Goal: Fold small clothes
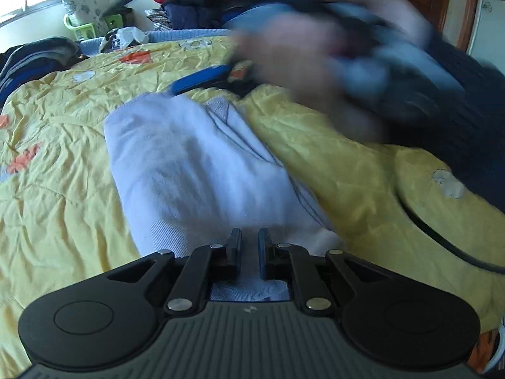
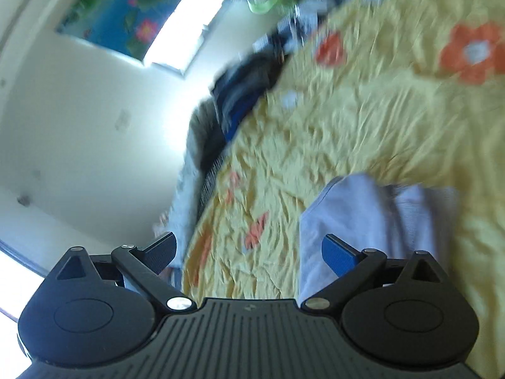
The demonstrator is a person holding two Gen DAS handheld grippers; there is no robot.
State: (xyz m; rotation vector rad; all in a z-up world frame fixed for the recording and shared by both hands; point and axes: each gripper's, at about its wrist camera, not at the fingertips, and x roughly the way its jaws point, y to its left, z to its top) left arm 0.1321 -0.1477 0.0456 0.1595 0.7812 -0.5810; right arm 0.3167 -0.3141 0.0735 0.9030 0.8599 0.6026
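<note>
On a bed spread with a crinkled yellow flowered quilt (image 1: 63, 164), the left gripper (image 1: 250, 240) pins the near hem of a partly folded pale lavender knit garment (image 1: 189, 164) between narrow jaws, apparently anchoring it, while the right gripper (image 2: 249, 252) sweeps above, jaws wide and empty.

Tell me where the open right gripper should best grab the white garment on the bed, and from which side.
Probably the far folded corner of the white garment, approached from the right gripper's own side. That edge lies free and slightly raised on the yellow quilt, while the left gripper is closed on the near ribbed hem.
</note>
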